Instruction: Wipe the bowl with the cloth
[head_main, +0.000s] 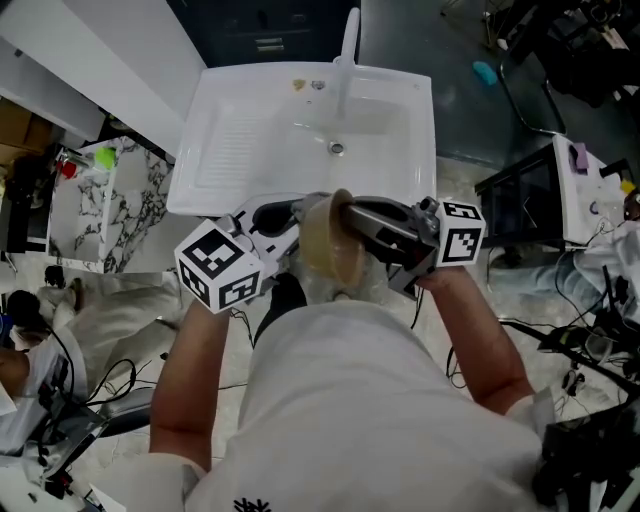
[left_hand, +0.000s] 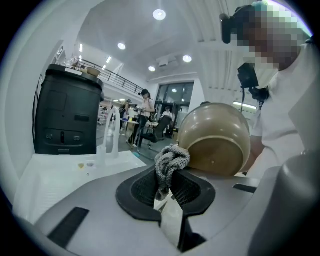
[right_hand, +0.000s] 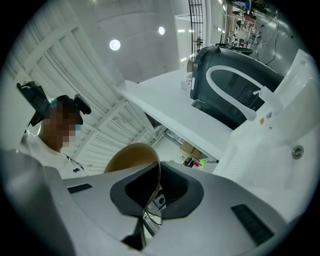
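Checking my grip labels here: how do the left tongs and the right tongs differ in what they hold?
The left tongs are shut on a bunched grey knitted cloth; the right tongs are shut on the thin rim of the tan bowl. The left tongs' pads are held apart by the soft cloth; the right tongs' pads stand almost together on the hard rim. Both are shut on something, neither empty.

Just past the left gripper's fingers (left_hand: 136, 194) was a big white sink (head_main: 235, 140) with a tall white tap (head_main: 348, 50). Farther out lay a dark grey floor (head_main: 455, 90). To the left of the fingers stood a big black box (left_hand: 67, 117). High above them, round white ceiling lights (left_hand: 159, 14) shone.
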